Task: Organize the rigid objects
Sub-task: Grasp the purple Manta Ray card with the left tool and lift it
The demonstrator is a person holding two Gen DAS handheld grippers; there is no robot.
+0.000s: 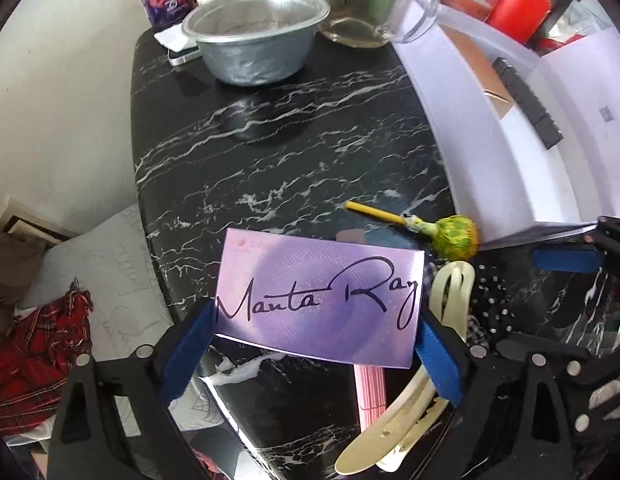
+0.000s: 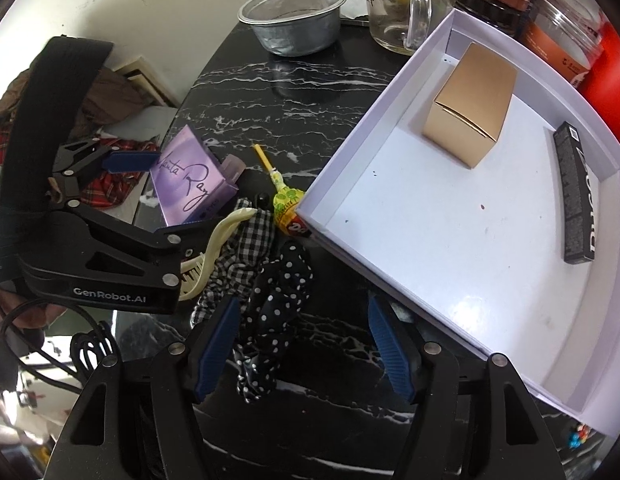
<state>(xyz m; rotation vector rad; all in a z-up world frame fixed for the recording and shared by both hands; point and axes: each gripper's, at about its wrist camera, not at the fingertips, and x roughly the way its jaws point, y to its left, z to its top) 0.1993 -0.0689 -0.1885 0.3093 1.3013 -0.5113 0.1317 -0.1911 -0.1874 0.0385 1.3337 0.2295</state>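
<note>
Black marble worktop (image 1: 293, 152). We log gold box (image 2: 470, 108) and black box (image 2: 576, 196) inside white tray (image 2: 350, 184). Left hand-held gripper (image 1: 314, 344) spread around purple box (image 1: 318, 292), not yet clamped; right hand-held gripper (image 2: 305, 352) spread, empty. Lollipop (image 1: 456, 236) beyond it remains.

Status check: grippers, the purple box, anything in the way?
Left gripper astride purple box, grip unclear. Right gripper open, empty, over polka-dot cloth. Lollipop, cream clip crowd box.

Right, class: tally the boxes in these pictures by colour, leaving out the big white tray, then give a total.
Purple box: 1
Gold box: 1
Black box: 1
Total: 3
</note>
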